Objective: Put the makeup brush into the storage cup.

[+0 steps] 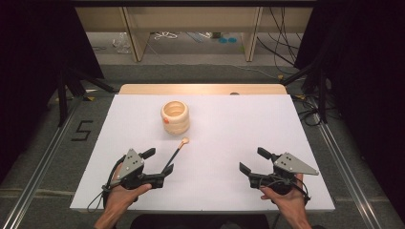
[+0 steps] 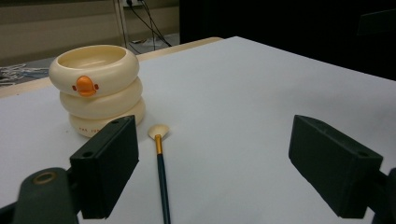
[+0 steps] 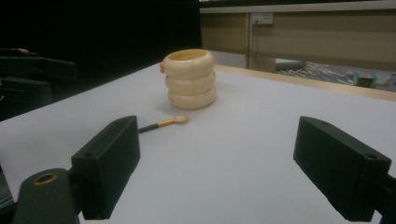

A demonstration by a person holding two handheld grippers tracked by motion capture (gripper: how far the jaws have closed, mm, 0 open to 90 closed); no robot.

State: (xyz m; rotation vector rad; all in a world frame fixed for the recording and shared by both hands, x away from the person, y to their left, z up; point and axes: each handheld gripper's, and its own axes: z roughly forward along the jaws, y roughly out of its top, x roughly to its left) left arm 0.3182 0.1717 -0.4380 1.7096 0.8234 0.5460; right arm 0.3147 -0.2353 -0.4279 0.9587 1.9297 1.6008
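At the near edge of the white table (image 1: 215, 143), the left gripper (image 1: 160, 166) and the right gripper (image 1: 251, 161) rest in the person's hands, both with jaws spread wide and nothing between them. A small makeup brush (image 1: 175, 153) lies on the table between the left gripper's jaws, its pale tip pointing far. Just beyond that tip stands a cream ringed cup (image 1: 175, 116) with an orange duck bill.
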